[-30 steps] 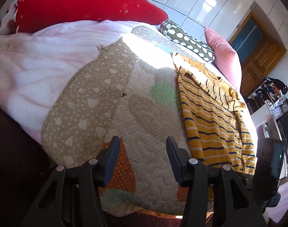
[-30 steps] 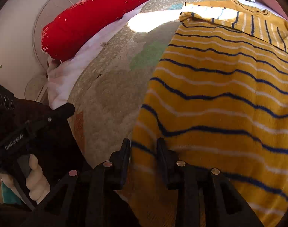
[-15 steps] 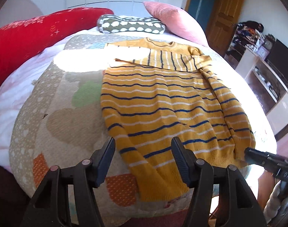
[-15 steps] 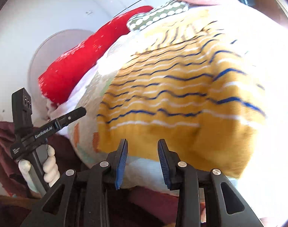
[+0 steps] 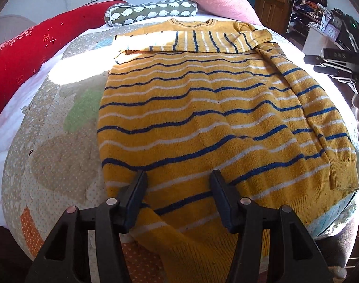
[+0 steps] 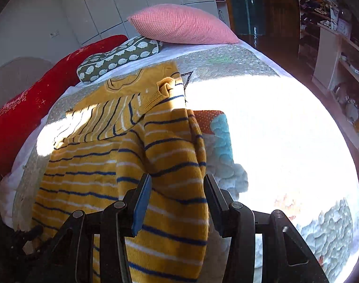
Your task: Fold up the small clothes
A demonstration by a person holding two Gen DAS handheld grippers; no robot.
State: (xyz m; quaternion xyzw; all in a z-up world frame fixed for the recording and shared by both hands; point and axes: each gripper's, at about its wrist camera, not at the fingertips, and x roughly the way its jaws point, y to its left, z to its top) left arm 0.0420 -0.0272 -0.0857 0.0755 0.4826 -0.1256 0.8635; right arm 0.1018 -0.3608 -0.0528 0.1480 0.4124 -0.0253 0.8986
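Left wrist: parted left tongs [image 5: 178, 186] above striped sweater [image 5: 203, 108].

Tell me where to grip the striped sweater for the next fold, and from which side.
Grip the striped sweater at its ribbed hem corners nearest you, coming in low from the bed's foot edge. The hem droops over that edge, leaving a free lip. The open left gripper and open right gripper already face it.

Yellow striped sweater [image 5: 203, 108], flat on bed, 1 sleeve folded across chest
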